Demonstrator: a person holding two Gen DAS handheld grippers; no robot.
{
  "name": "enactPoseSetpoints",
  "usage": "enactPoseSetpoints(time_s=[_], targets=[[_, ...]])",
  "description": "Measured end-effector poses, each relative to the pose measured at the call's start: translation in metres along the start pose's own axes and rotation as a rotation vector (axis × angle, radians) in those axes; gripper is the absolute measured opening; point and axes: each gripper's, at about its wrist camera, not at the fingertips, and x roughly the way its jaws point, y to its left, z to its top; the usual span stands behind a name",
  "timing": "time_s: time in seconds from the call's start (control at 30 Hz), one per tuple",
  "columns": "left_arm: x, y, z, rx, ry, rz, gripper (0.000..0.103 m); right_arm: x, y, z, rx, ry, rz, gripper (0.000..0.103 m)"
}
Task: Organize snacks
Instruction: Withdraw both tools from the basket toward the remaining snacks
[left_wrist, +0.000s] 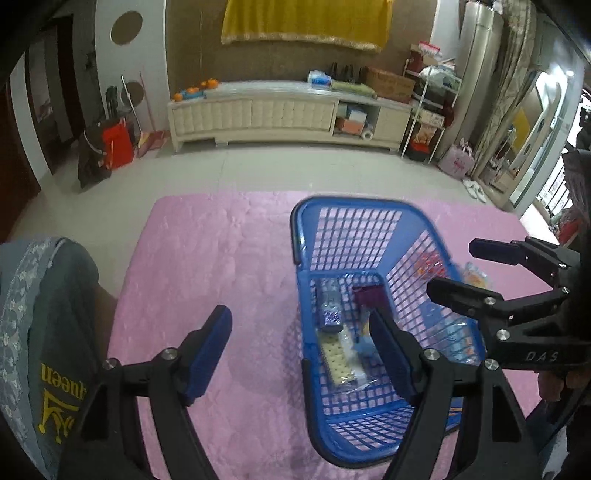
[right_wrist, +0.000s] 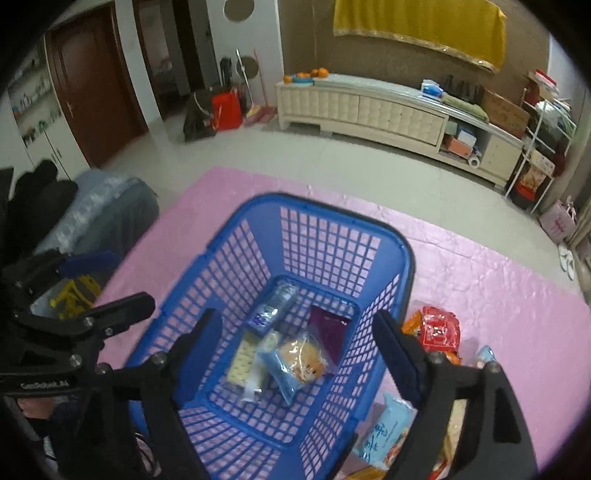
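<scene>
My right gripper (right_wrist: 299, 350) spread wide, empty, over blue basket (right_wrist: 406, 266) on pink mat (right_wrist: 498, 295); bun packet (right_wrist: 295, 365) inside. Left gripper (left_wrist: 299, 350) spread, empty. Risk: finger catching basket rim while reaching red snack bag (right_wrist: 439, 328), dragging basket.

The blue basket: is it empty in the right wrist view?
No, the blue basket holds several snack packets on its bottom.

Blue basket (right_wrist: 343, 236) holds perhaps four snack packets (right_wrist: 295, 360).
</scene>
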Motion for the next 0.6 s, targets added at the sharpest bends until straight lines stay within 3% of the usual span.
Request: enactPoseSetpoints(time_s=[0.33,0.6], targets=[[-0.075,-0.046,-0.002,0.042,-0.118,-0.035,0.075,-0.079,-0.008,-0.017,0.002,-0.084,-0.033,0.088],[-0.098,-0.091,-0.007,0.153,-0.170,-0.018,0.080,-0.134,-0.032,-0.047,0.030,-0.157,-0.061,0.088]])
